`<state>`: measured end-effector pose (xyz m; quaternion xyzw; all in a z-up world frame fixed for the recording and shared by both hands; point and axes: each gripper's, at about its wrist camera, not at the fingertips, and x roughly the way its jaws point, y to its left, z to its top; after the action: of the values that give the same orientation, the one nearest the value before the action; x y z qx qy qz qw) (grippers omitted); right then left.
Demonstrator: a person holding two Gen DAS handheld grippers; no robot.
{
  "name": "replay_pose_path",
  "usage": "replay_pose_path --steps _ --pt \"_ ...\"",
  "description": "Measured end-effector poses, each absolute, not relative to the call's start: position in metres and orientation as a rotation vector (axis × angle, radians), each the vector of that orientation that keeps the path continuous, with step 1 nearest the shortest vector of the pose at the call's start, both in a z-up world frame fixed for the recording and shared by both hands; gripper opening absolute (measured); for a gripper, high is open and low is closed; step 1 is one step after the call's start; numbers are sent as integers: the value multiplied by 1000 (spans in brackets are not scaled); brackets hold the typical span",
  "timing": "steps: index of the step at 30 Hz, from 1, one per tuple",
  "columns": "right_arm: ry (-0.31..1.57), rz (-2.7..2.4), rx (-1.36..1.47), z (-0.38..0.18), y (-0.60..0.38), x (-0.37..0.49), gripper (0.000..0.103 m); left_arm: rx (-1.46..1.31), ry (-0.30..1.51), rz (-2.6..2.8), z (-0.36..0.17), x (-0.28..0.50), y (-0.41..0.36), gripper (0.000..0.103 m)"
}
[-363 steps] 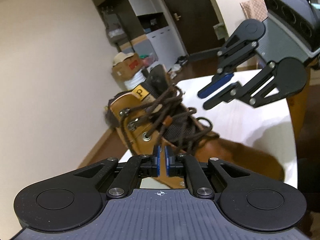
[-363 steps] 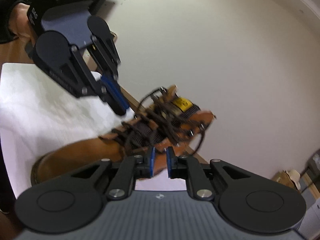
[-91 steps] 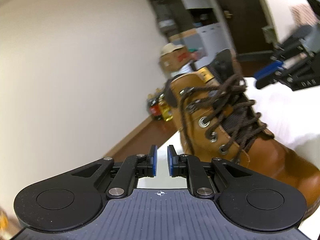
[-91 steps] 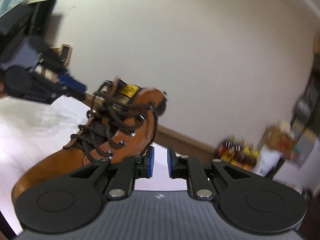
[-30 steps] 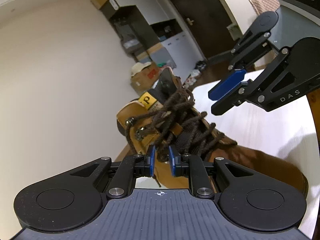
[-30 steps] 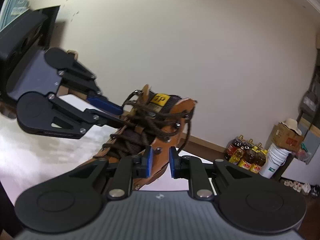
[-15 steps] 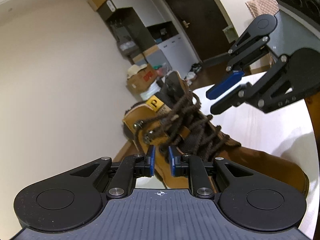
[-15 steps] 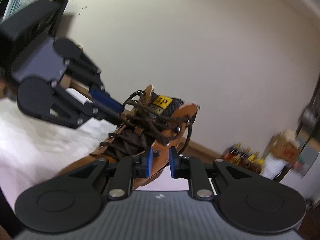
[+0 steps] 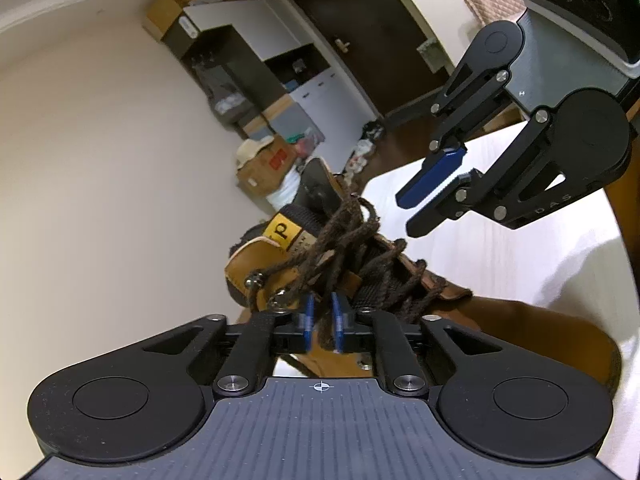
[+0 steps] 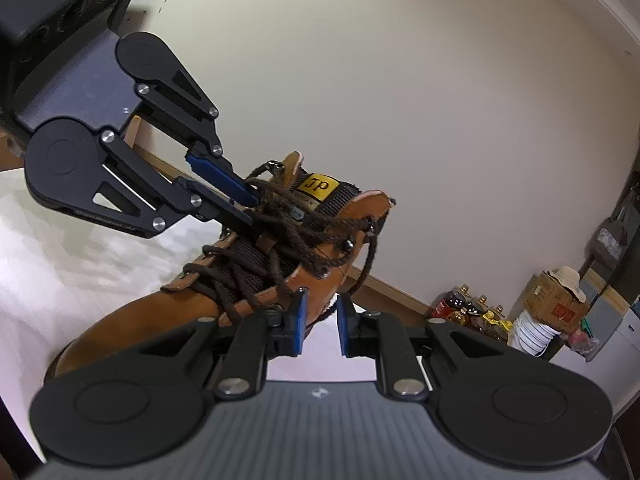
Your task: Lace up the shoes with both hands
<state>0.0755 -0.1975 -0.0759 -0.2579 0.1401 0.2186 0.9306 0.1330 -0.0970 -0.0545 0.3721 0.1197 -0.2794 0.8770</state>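
Over on the left of the right wrist view, a white tabletop [image 10: 60, 264] runs up to a plain cream wall [image 10: 400, 80] with a wooden skirting along its foot. On that tabletop, close to its far edge by the wall, sits the tan boot [image 10: 168, 312], dark brown lace [image 10: 280, 236] tangled across its tongue. The yellow tag [image 10: 319, 186] on the tongue reads "jp". And here's the left gripper [image 10: 250, 200] coming in from the left, jaws just closing down narrow, with a strand of lace between its blue pads in its own camera [image 9: 323, 320]; whether the pads actually press on it, I can't tell. The right gripper [image 10: 320, 318] hangs at the boot's collar, jaws part way apart, a loop of lace passing between the pads without touching them; its side reads "DAS" in the left wrist view [image 9: 434, 200]. Moving right, bottles [image 10: 468, 306] with yellow labels stand on the floor, then a white bucket [image 10: 532, 332], contents hidden, and a cardboard box [image 10: 554, 300] with a red label and a pale hat [image 10: 566, 276] on top. In the left wrist view, a dark door [image 9: 368, 48] and white cupboards [image 9: 320, 96].
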Motion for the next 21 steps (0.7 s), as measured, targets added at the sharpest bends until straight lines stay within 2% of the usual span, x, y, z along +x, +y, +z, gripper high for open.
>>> replay_pose_path --steps 8,21 --pt "278 454 -513 -75 -198 75 18 721 245 -602 -48 132 -91 2" --pt "247 467 -515 -73 -194 75 18 636 239 -657 -41 124 -75 1"
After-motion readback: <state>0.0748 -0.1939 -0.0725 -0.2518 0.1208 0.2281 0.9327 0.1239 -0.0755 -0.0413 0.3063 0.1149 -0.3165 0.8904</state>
